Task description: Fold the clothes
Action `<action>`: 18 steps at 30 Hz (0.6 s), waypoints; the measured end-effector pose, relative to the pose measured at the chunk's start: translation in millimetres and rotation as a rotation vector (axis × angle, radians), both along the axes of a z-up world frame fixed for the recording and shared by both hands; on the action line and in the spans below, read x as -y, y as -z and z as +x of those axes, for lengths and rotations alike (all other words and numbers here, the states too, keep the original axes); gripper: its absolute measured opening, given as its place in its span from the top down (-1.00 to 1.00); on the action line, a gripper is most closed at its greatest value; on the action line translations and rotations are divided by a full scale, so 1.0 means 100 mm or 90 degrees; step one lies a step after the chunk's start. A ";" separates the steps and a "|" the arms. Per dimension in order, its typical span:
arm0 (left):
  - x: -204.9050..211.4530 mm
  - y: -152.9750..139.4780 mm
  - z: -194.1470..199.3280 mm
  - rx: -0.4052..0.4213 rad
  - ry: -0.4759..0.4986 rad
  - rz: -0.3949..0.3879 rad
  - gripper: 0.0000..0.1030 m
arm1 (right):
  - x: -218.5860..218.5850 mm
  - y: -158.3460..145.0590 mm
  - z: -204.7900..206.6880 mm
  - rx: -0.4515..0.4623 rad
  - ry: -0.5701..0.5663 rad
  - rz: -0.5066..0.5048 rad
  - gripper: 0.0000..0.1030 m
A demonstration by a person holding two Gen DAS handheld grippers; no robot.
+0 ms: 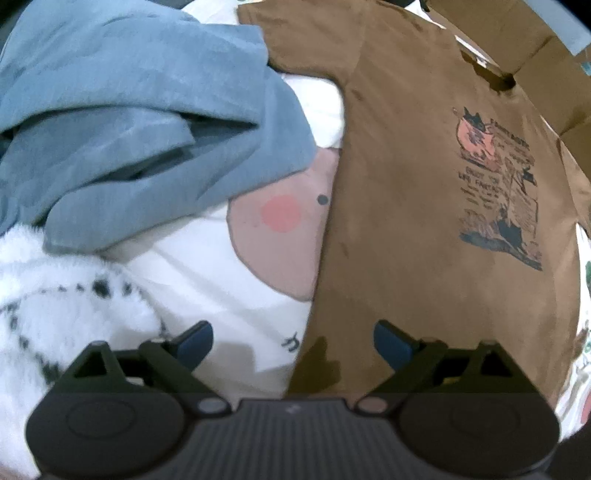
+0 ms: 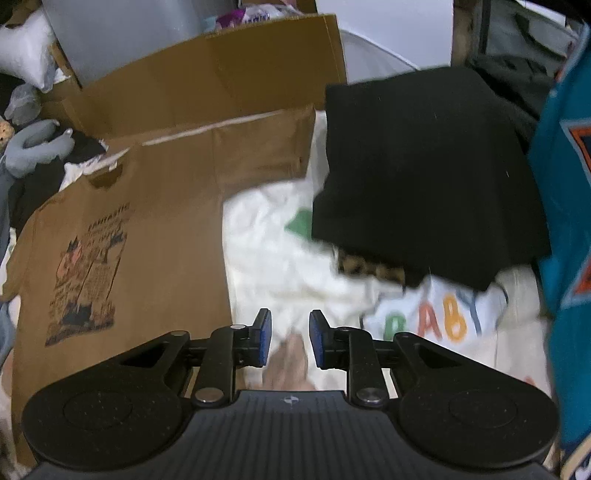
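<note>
Your left gripper [image 1: 293,341]: jaws spread wide, empty, above hem edge of brown T-shirt [image 1: 413,206]. Right gripper [image 2: 290,341]: jaws partly apart, nothing pinched. Shirt lies flat, print up, on white bedding [image 2: 295,254], apparently laid out for folding.

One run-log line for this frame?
brown T-shirt: spread flat, print up | left claw: open, empty | right claw: open, empty

Cardboard box [image 2: 207,74] at back, open flaps; white panel [image 2: 384,29] behind; cluttered, dim room.
</note>
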State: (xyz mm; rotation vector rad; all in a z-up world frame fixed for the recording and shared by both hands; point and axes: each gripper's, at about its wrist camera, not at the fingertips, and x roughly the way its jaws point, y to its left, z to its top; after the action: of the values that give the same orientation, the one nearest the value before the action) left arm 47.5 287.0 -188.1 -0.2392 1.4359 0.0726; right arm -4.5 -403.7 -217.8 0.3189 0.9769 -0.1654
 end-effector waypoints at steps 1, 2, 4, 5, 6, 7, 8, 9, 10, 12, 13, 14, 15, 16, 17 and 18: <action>0.01 0.09 0.05 -0.001 0.003 0.005 -0.86 | 0.00 0.01 0.06 0.005 0.002 -0.004 0.32; 0.02 0.17 0.10 -0.002 0.007 0.010 -0.86 | 0.01 0.02 0.13 0.012 0.004 -0.009 0.31; 0.03 0.26 0.17 -0.003 0.010 0.017 -0.86 | 0.02 0.05 0.29 0.021 0.007 -0.018 0.31; 0.03 0.28 0.19 -0.003 0.011 0.019 -0.86 | 0.03 0.06 0.36 0.024 0.009 -0.020 0.31; 0.03 0.29 0.22 -0.002 0.012 0.021 -0.86 | 0.05 0.09 0.45 0.028 0.014 -0.021 0.31; 0.03 0.31 0.24 -0.002 0.012 0.024 -0.86 | 0.05 0.11 0.53 0.031 0.017 -0.025 0.31; 0.03 0.31 0.26 -0.003 0.011 0.026 -0.86 | 0.06 0.14 0.62 0.033 0.019 -0.030 0.31; 0.04 0.32 0.27 -0.004 0.011 0.029 -0.86 | 0.07 0.16 0.70 0.035 0.021 -0.035 0.31; 0.04 0.32 0.29 -0.005 0.010 0.031 -0.86 | 0.07 0.20 0.80 0.036 0.023 -0.040 0.31; 0.04 0.35 0.32 -0.007 0.013 0.036 -0.86 | 0.06 0.26 0.99 0.038 0.021 -0.051 0.31; 0.04 0.35 0.33 -0.007 0.015 0.040 -0.86 | 0.05 0.29 1.08 0.040 0.019 -0.057 0.31; 0.04 0.35 0.35 -0.007 0.017 0.043 -0.86 | 0.04 0.32 1.18 0.042 0.015 -0.064 0.31; 0.04 0.34 0.36 -0.007 0.019 0.047 -0.86 | 0.03 0.35 1.28 0.044 0.013 -0.071 0.31; 0.04 0.35 0.37 -0.008 0.018 0.050 -0.86 | 0.02 0.39 1.37 0.044 0.013 -0.076 0.31; 0.03 0.34 0.37 -0.009 0.015 0.050 -0.86 | 0.02 0.42 1.46 0.044 0.015 -0.078 0.31; 0.02 0.35 0.38 -0.009 0.012 0.051 -0.86 | 0.02 0.45 1.55 0.045 0.018 -0.081 0.31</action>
State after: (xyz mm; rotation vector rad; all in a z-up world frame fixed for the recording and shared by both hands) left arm 85.1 285.3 -222.9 -0.1595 1.4452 0.1154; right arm 150.2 -406.1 -262.5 0.2206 0.8886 -0.2395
